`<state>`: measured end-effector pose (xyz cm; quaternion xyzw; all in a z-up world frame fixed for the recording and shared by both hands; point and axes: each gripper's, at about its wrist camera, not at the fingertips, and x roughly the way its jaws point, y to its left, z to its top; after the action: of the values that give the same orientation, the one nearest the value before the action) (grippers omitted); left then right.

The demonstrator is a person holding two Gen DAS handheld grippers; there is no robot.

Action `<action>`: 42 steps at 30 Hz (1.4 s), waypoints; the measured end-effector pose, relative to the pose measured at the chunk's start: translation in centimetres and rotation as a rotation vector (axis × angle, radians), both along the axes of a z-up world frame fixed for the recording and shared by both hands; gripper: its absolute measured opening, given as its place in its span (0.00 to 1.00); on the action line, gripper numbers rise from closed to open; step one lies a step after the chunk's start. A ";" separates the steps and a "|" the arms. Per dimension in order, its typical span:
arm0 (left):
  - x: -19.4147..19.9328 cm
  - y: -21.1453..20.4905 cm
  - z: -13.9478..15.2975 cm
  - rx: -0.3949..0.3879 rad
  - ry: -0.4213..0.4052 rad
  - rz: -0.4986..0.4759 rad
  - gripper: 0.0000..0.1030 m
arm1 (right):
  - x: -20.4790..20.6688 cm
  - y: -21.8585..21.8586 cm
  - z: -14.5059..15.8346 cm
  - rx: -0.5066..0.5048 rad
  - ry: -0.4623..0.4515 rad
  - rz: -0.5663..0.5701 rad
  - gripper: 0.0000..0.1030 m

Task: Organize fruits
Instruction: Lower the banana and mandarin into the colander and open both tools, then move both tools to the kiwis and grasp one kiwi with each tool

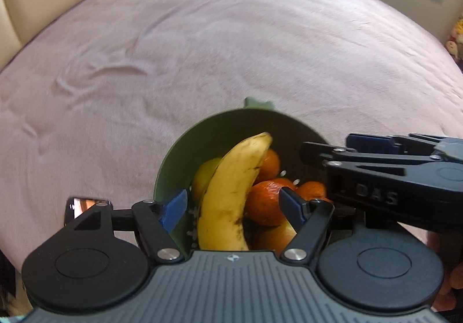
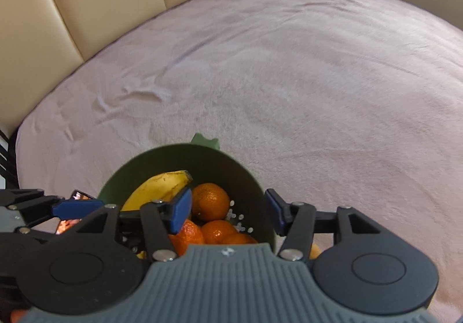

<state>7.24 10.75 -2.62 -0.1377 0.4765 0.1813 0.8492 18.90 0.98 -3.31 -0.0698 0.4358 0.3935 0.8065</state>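
My left gripper (image 1: 233,202) stands released over the green colander (image 1: 202,131); the banana (image 1: 231,192) lies between its spread blue pads, touched by neither, leaning on the mandarins (image 1: 263,204). My right gripper (image 2: 228,211) is likewise released, its jaws straddling the colander's near wall, with mandarins just ahead of its left pad.

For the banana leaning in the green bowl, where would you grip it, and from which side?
Grip the banana across its mid-body, from above. It leans on the oranges with its far tip near the green bowl rim, so its upper length is exposed. The bowl wall blocks side approaches. The open left gripper already straddles it.
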 end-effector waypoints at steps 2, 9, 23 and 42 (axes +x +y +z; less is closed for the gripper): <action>-0.1 -0.6 0.5 0.019 -0.027 -0.022 0.82 | -0.4 -1.3 0.8 0.013 -0.025 -0.024 0.55; -1.0 -3.2 2.1 0.045 -0.125 -0.107 0.82 | -2.0 -7.2 3.0 0.051 -0.100 -0.137 0.62; -1.4 -10.4 1.6 0.076 -0.179 -0.354 0.82 | -7.0 -16.9 -1.0 -0.084 -0.127 -0.334 0.63; -2.4 -12.8 -3.7 0.107 -0.137 -0.426 0.55 | -5.1 -16.2 -5.5 -0.076 -0.055 -0.280 0.37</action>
<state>4.86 -2.08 -6.35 -0.0005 0.4259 0.0131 0.9047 13.82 -15.23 -8.77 -0.0493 0.4336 0.2582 0.8619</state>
